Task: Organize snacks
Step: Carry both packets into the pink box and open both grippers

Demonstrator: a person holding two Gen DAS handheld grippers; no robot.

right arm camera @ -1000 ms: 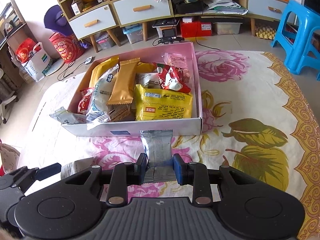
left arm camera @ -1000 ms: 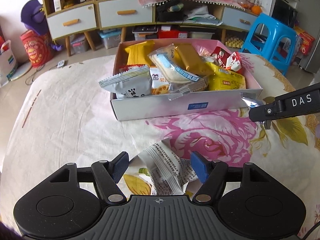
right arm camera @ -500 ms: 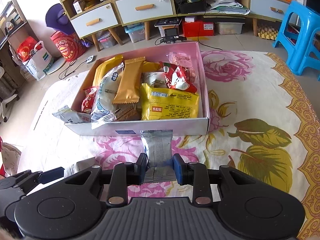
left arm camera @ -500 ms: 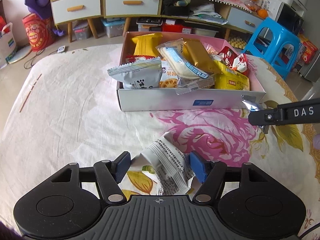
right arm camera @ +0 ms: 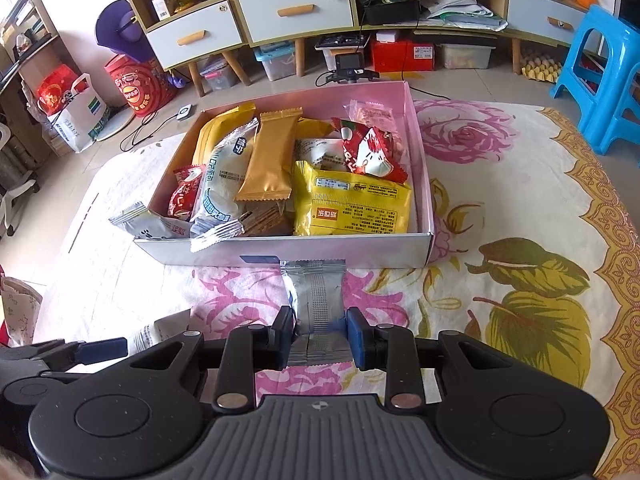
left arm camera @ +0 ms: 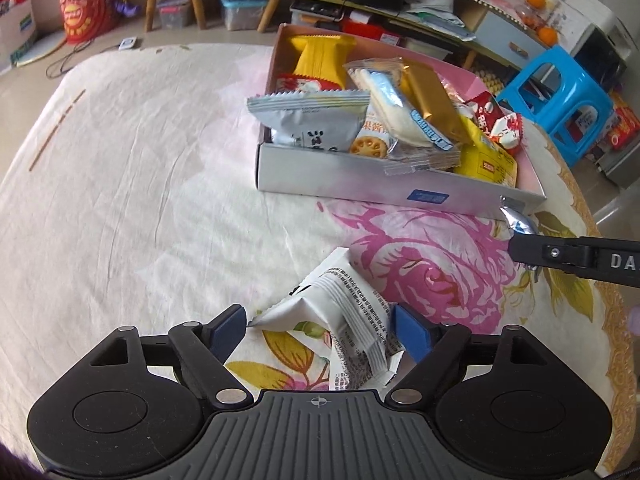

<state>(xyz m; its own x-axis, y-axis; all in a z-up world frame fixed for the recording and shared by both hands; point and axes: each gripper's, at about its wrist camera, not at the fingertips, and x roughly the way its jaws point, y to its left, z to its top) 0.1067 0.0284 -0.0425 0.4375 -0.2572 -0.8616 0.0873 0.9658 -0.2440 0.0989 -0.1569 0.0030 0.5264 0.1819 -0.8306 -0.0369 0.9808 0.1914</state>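
bright soft daylight, sharp focus, strong fisheye edge warping

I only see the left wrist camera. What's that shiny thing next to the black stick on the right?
Observer: A silver packet. The right gripper pinches its lower end between both pads.
Child: Is there any room left in the box?
Observer: A little. The box's far right corner holds only a flat pink packet.
Child: What's under the gold bar?
Observer: Brown crackers, by the front wall.
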